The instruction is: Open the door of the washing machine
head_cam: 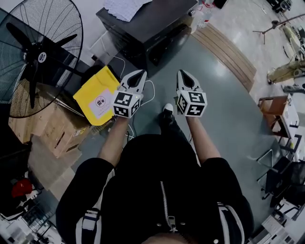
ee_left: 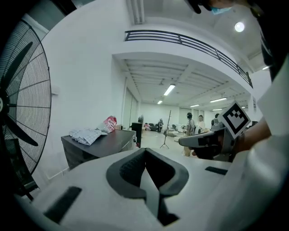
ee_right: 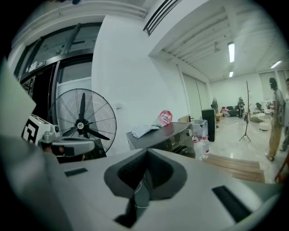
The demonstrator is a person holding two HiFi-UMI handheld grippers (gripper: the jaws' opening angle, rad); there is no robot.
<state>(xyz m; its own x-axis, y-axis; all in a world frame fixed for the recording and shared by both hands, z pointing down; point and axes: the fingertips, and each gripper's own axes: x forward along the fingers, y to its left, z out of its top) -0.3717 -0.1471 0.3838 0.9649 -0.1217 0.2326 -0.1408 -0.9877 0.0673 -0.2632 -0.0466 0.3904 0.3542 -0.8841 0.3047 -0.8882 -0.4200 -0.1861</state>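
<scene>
Grey smooth floor [head_cam: 224,114] first: ran open and bare from the shoes to the dark grey box-shaped washing machine [head_cam: 147,26], well ahead of both gripper tips. Stood at the top of the head view, crumpled pale cloth [head_cam: 125,7] on its lid, front face turned toward the grippers. Hemmed on the left by a big black wire-caged fan [head_cam: 38,57], brown cardboard boxes [head_cam: 52,128] and a flat yellow bag [head_cam: 97,97]; on the right by a strip of pale wooden planks [head_cam: 228,52]. Held side by side, apart: left white gripper [head_cam: 141,72] with jaws closed on nothing, right white gripper [head_cam: 182,72] likewise pressed together, empty.
</scene>
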